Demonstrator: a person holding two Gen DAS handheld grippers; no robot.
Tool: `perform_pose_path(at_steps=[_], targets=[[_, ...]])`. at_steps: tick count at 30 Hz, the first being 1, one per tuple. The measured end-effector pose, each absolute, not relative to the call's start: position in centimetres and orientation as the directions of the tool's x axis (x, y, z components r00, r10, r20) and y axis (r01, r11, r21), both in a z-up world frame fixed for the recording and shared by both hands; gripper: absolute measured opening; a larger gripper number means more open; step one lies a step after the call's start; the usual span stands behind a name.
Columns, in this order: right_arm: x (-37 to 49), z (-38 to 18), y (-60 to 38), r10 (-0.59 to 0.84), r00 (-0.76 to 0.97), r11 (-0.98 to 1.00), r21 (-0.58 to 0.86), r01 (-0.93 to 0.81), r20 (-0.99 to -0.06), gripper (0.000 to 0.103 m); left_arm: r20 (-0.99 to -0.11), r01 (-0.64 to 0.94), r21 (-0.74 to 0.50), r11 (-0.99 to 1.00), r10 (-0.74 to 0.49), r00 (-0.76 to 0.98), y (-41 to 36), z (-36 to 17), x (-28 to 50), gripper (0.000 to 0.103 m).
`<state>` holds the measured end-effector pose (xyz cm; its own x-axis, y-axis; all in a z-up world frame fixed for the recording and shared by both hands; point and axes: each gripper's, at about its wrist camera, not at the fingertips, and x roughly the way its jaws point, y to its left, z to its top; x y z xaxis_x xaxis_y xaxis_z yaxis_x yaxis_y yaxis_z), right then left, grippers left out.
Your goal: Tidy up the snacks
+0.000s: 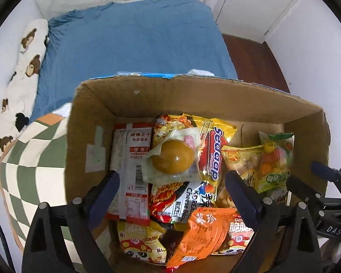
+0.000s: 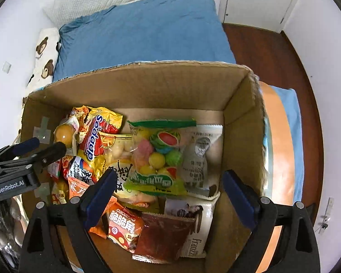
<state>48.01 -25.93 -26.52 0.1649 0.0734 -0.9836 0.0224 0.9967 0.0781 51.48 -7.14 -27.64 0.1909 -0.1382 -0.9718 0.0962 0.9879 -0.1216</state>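
Both grippers — left gripper (image 1: 171,191), right gripper (image 2: 170,188) — are held wide, empty, above the cardboard box (image 2: 193,86) at 12 o'clock, ready for snacks (image 1: 172,159).

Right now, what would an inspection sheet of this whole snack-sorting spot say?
Surface: cardboard box resting on a bed with a blue blanket.
Job's things: snack packets piled in the box, including a yellow Sedaap noodle pack, a wrapped egg, fruit candy bag and an orange packet.
Clutter: checkered cloth, bear-print pillow.
Grippers: left gripper and right gripper above the box, fingers open, empty.
Cables: nothing seen.
Surroundings: white walls, wooden floor.
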Motion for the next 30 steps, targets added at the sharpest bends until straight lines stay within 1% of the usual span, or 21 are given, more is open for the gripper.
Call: perform_pose_path(at_steps=[8,14,19,25,30], targets=[[44.0,-24.4,-25.8,0.028,0.282,0.999,0.036,0.023,-0.959,0.096,-0.933,0.083,-0.088,0.993,-0.112,0.342,-6.4,-24.3,46.5,0.095],[39.8,-21.9,-25.7,-0.007,0.383,1.0,0.004,0.028,-0.924,0.096,-0.898,0.078,-0.076,0.994,-0.102,0.427,-6.2,-21.9,42.2,0.095],[36.1,-18.9,-25.5,-0.012,0.468,0.999,0.004,0.034,-0.884,0.096,-0.861,0.085,-0.075,0.994,-0.108,0.496,-6.2,-19.4,38.3,0.095],[29.9,-14.5,-25.4,-0.015,0.563,0.999,0.009,0.04,-0.826,0.096,-0.811,0.112,-0.039,0.993,-0.097,0.577,-6.8,-16.2,32.2,0.095],[24.0,-10.9,-24.6,-0.009,0.633,0.999,0.014,0.031,-0.774,0.096,-0.788,0.113,-0.054,0.992,-0.112,0.605,-6.3,-14.4,27.0,0.095]])
